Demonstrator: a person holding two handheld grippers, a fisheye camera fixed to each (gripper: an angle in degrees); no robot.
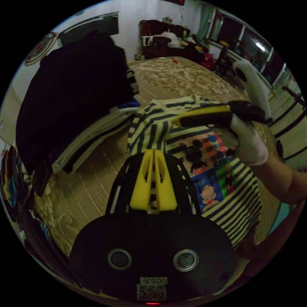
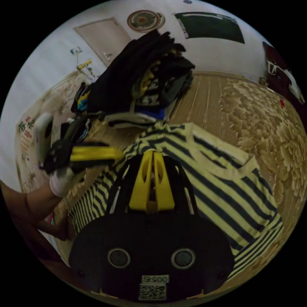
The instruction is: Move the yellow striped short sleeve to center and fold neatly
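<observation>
The yellow and navy striped short sleeve shirt [image 1: 153, 128] lies on the bed, its cartoon print [image 1: 208, 172] facing up. In the left gripper view my left gripper [image 1: 153, 153] has its yellow jaws pressed together on a bunched edge of the shirt. My right gripper [image 1: 176, 121] comes in from the right in a gloved hand [image 1: 252, 147], its tip on the shirt's upper edge. In the right gripper view the shirt [image 2: 224, 188] spreads to the right, and my right gripper [image 2: 153, 154] is shut on a raised fold. The left gripper [image 2: 119, 154] meets the same fold from the left.
A tall pile of dark folded clothes [image 1: 73, 96] [image 2: 144, 80] stands on the bed right behind the shirt. The brown flowered bedcover [image 1: 179, 76] [image 2: 255, 105] stretches beyond. Dark furniture [image 1: 166, 38] stands against the far wall, and a closed door [image 2: 105, 35] is behind the pile.
</observation>
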